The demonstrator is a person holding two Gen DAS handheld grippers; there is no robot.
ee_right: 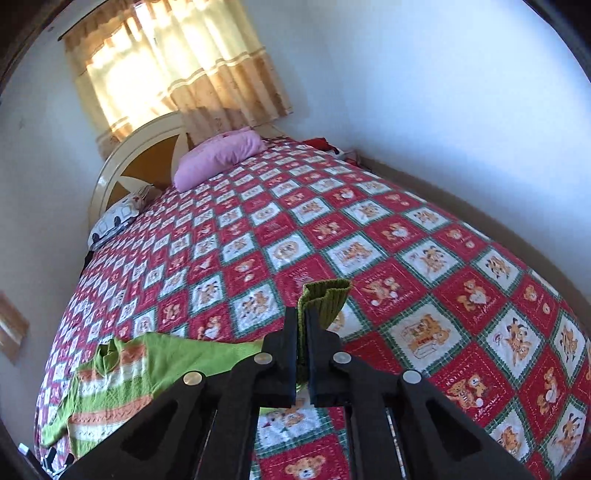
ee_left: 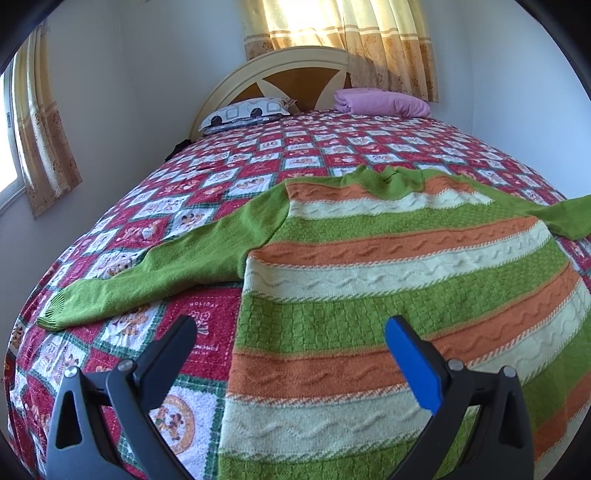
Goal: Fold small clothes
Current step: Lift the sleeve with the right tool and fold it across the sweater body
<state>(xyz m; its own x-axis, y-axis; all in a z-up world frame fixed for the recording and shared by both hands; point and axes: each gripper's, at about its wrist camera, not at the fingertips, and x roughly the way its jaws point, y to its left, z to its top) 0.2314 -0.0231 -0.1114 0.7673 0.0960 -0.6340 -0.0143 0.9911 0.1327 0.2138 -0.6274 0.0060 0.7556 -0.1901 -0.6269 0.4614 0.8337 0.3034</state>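
A: Where does the sweater (ee_left: 388,258) lie?

B: Flat on the bed's quilt (ee_left: 229,155), straight ahead of the left tongs (ee_left: 291,328) and spreading off to their right. It has green, orange and cream stripes, and its hem comes in close beneath them.

A: And those tongs?

B: Apart, with nothing between them. The black finger sits over the red-and-white quilt, the blue-padded finger over the striped knit (I cannot tell whether either tip touches the cloth). One green sleeve (ee_left: 147,273) stretches out to the left of the tongs, its ribbed cuff near the bed's edge.

A: The other sleeve?

B: In the right wrist view, the right tongs (ee_right: 302,317) are pressed together on the ribbed cuff (ee_right: 325,295) of the second sleeve. The dark green rib stands up just past the fingertips, and the sleeve cloth trails back and to the left of the tongs toward the sweater's body (ee_right: 110,387), which lies down to their left.

A: What is farther off?

B: Beyond both tongs, at the head of the bed, a pink pillow (ee_left: 380,101) and a patterned pillow (ee_left: 243,110) lie against a cream headboard (ee_left: 258,70). Yellow curtains (ee_left: 340,33) hang behind it, lit by the window.
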